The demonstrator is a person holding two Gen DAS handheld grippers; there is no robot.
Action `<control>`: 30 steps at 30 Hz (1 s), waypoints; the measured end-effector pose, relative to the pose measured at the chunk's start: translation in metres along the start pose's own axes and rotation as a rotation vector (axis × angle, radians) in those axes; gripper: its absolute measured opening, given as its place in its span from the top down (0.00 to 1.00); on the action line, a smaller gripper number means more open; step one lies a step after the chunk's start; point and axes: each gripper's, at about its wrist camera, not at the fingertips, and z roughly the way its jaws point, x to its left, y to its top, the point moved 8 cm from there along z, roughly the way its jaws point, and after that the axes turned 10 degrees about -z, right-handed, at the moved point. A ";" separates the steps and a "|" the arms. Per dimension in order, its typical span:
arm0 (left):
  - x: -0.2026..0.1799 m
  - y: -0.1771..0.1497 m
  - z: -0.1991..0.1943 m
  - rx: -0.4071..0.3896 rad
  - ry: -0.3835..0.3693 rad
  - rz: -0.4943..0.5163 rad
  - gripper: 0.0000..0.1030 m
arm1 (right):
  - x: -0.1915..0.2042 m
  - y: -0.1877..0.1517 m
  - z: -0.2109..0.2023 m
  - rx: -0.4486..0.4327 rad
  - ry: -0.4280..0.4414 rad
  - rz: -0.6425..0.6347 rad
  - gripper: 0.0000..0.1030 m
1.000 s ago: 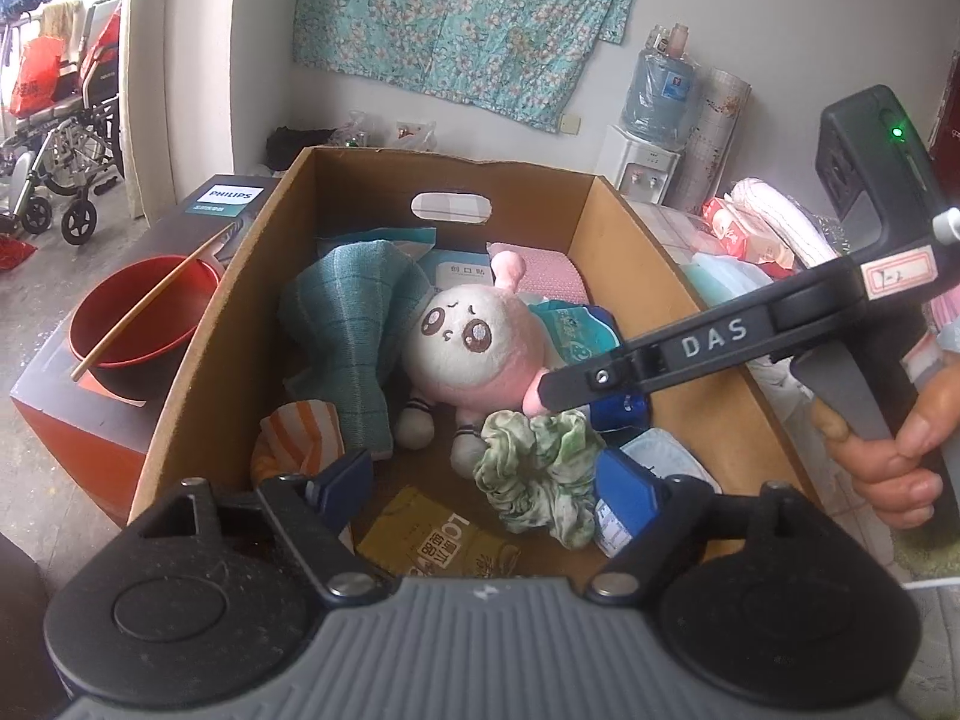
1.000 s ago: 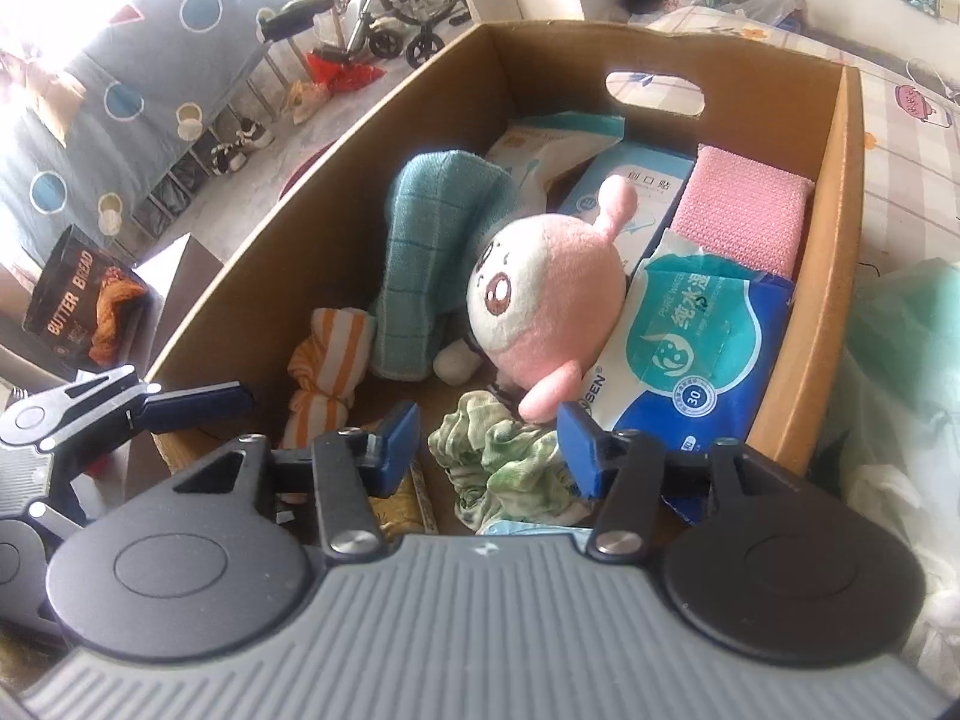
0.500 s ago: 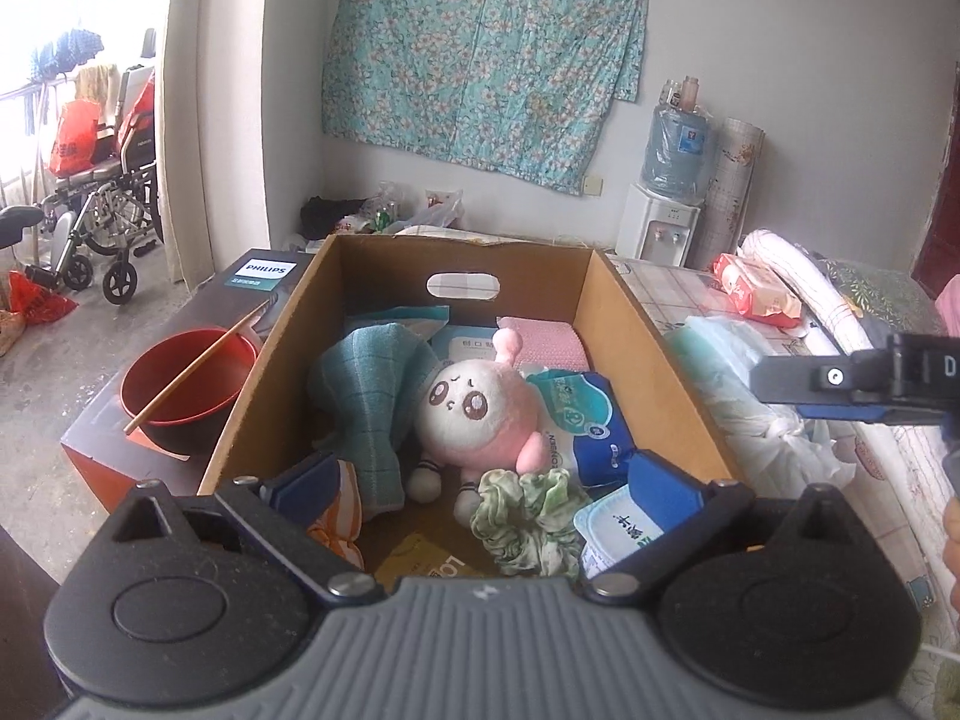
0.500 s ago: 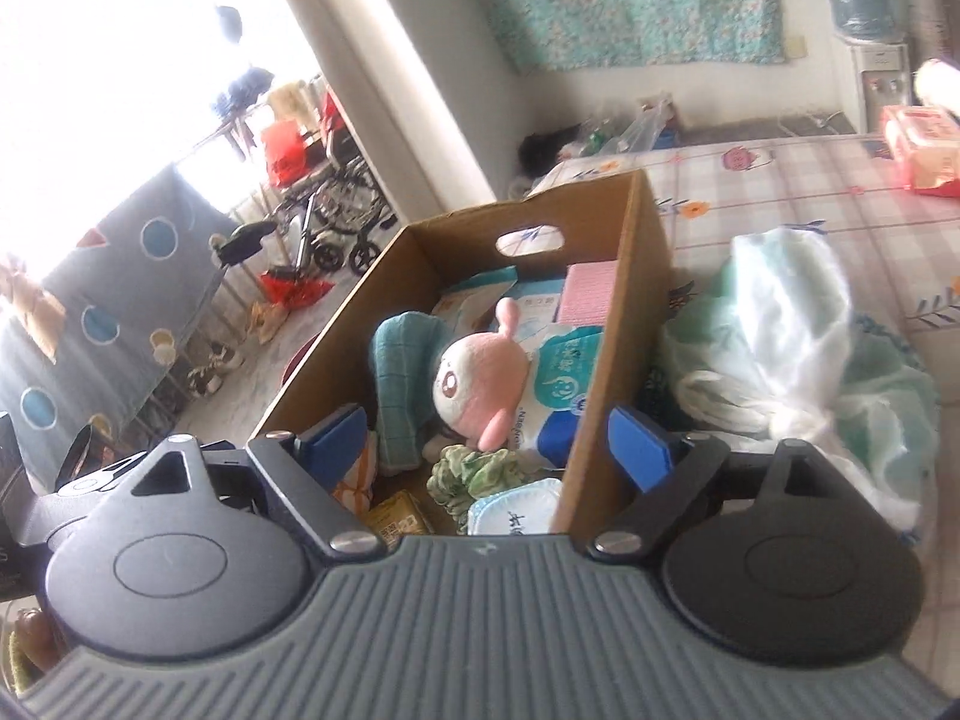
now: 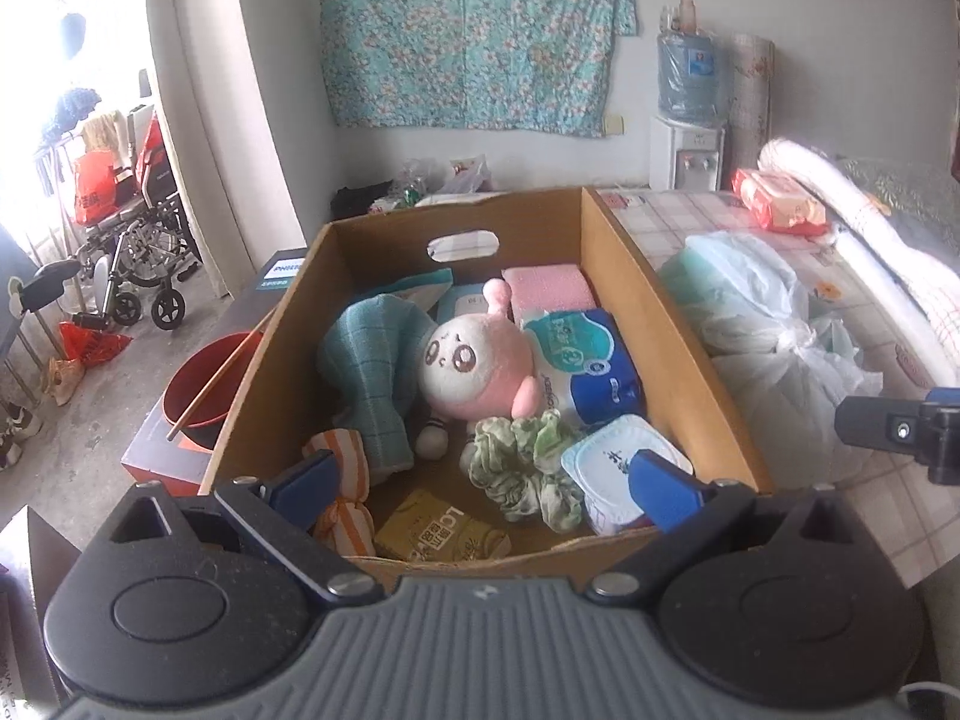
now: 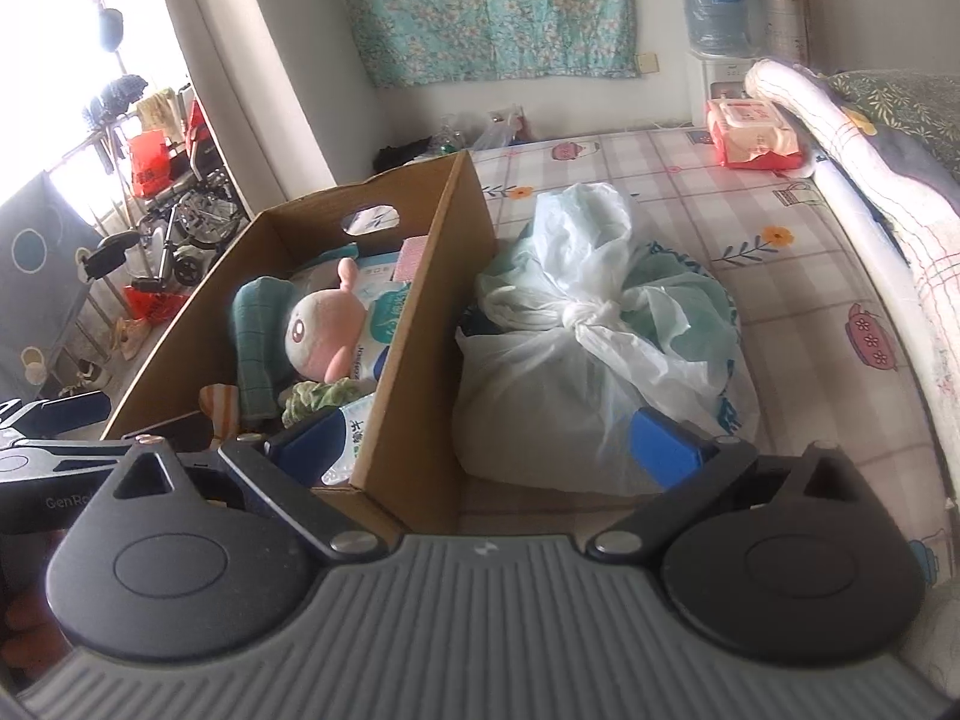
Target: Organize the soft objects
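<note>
Both hand-held grippers now sit back from the cardboard box (image 5: pixel 618 276) instead of reaching down into it. The left hand-held gripper (image 5: pixel 480 486) has widened its jaws and hangs empty over the near rim, above the green scrunchie (image 5: pixel 522 468). The right hand-held gripper (image 6: pixel 480 450) has swung sideways out of the box; its jaws are still opening, straddling the box's side wall with one fingertip (image 6: pixel 663 441) against the tied plastic bag (image 6: pixel 600 348) on the bed

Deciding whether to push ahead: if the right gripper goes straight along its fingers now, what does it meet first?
Most likely the cardboard box's right wall, which runs between the opening jaws of the right gripper. Its right finger would brush the knotted plastic bag. Depth is uncertain.
</note>
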 end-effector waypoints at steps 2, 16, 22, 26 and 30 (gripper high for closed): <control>-0.002 -0.005 0.002 0.026 -0.002 -0.006 0.00 | 0.000 -0.002 -0.002 0.002 -0.018 -0.013 0.01; 0.001 -0.023 0.000 0.159 0.012 -0.082 0.00 | 0.008 -0.010 0.002 0.056 -0.012 0.010 0.01; 0.005 -0.028 0.000 0.183 0.025 -0.111 0.00 | 0.024 -0.014 0.010 0.096 0.021 -0.044 0.01; 0.007 -0.029 0.002 0.188 0.032 -0.117 0.00 | 0.032 -0.017 0.017 0.129 0.037 -0.066 0.01; 0.009 -0.028 0.003 0.189 0.037 -0.125 0.00 | 0.037 -0.019 0.022 0.148 0.042 -0.083 0.01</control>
